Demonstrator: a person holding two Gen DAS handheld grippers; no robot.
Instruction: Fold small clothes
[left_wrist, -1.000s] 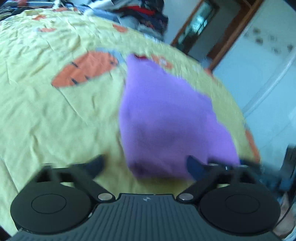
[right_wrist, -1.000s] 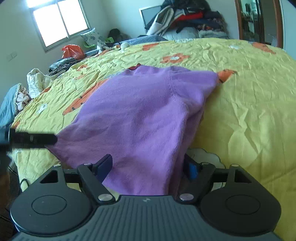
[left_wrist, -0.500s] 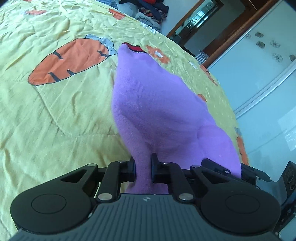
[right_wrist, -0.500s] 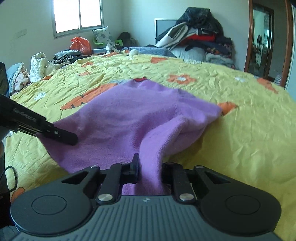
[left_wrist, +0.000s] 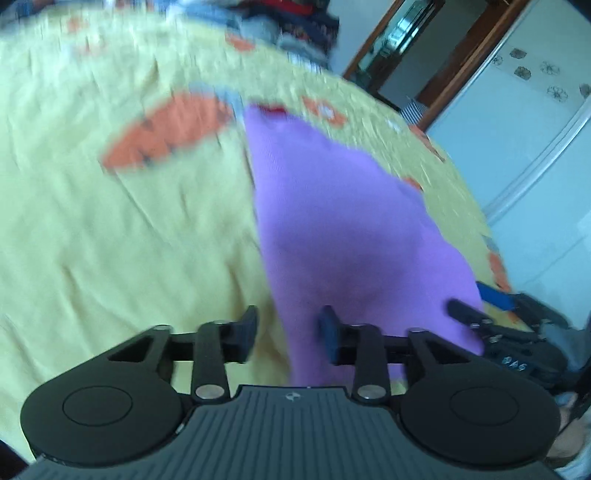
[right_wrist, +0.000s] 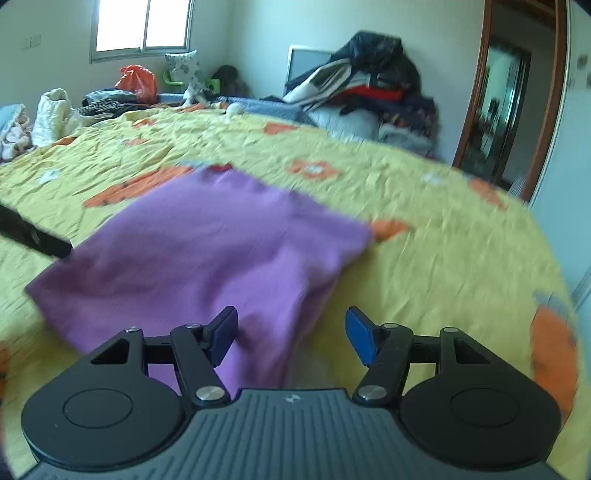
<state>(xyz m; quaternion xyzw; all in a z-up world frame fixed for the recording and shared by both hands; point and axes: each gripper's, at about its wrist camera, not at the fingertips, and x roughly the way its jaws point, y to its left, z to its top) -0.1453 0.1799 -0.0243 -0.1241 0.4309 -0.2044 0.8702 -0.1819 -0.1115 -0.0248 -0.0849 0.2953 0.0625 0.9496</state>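
- Risk: both tools have their jaws spread with the near hem of the small purple knitted garment (right_wrist: 207, 258) lying loose between or just under the fingers. If either tool travels away low, a fingertip could snag the knit and drag the fold open.
- Risk: the right edge of the garment, at about 3 o'clock in the right wrist view, looks doubled under and puffy rather than flat. My judgement is that a further fold over that lump would come out crooked.
- Risk: both views are motion-blurred, so a re-grasp aimed now could catch one layer instead of two.
- Left gripper (left_wrist: 290, 338): released, fingers parted; purple cloth runs up between them but neither pad presses it.
- Right gripper (right_wrist: 291, 338): released, wide gap; the left finger sits over the cloth, the right finger over the yellow quilted bedspread with orange carrot prints (right_wrist: 443, 258).
- Garment position: flat on the bedspread, just ahead of both tools. In the left wrist view it stretches from 6 o'clock up toward 12, with a small red trim at the far end.
- Garment look: soft, fine-ribbed knit, roughly four-sided outline, far edge straight, near left corner slightly rumpled. No sleeves visible as it lies; cannot tell how many layers.
- The left tool's black finger shows at 9 o'clock in the right wrist view, touching the garment's left corner.
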